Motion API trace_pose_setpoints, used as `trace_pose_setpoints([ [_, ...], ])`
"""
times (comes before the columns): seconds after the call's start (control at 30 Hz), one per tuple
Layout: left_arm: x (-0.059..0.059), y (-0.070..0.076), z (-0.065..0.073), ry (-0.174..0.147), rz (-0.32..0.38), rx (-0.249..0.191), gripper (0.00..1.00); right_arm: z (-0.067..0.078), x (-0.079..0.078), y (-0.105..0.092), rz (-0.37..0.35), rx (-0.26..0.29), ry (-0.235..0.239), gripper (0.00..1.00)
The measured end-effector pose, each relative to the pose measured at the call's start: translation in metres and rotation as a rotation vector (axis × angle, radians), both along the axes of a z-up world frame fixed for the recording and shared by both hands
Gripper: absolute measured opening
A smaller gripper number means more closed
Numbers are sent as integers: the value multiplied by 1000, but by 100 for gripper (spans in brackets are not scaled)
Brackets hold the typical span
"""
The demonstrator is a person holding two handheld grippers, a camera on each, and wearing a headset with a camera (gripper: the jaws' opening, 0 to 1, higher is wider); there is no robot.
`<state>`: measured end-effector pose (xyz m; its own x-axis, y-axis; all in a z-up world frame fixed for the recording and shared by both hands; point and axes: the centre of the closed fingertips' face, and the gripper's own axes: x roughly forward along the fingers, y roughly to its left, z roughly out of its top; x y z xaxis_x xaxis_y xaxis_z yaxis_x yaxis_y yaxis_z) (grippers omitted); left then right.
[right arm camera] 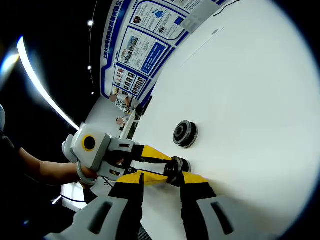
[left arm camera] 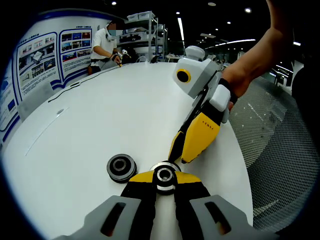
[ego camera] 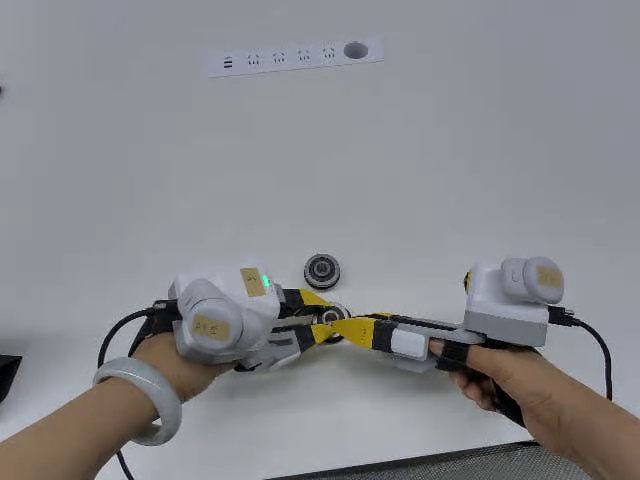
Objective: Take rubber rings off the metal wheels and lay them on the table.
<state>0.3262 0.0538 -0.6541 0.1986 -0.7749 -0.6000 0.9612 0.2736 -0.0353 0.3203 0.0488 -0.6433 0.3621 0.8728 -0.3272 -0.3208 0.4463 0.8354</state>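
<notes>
1. L tongs [left arm camera: 164, 176]: clamped shut on metal wheel [ego camera: 334, 312], gripping from its 9 o'clock in head view.
2. 2nd wheel [ego camera: 322, 270], black-rimmed, sits on white counter [ego camera: 450, 180] at 12 o'clock of held one, apart.
3. R tongs [right arm camera: 165, 176]: in from 3 o'clock, tips at held wheel's rim, jaws slightly parted; can't tell if gripping.
</notes>
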Motion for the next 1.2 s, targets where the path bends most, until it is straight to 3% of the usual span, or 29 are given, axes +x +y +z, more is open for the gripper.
trace_pose_setpoints([
  [0.37,0,0,0,0,3,0,13,-9,3,-4,-19,-45,18,17],
  [0.63,0,0,0,0,4,-4,13,-14,5,-5,-25,-61,31,13],
  [0.87,0,0,0,0,4,-5,13,-18,7,-8,-29,-96,15,4],
  [1.2,0,0,0,0,5,-6,13,-17,8,-9,-29,-96,12,2],
])
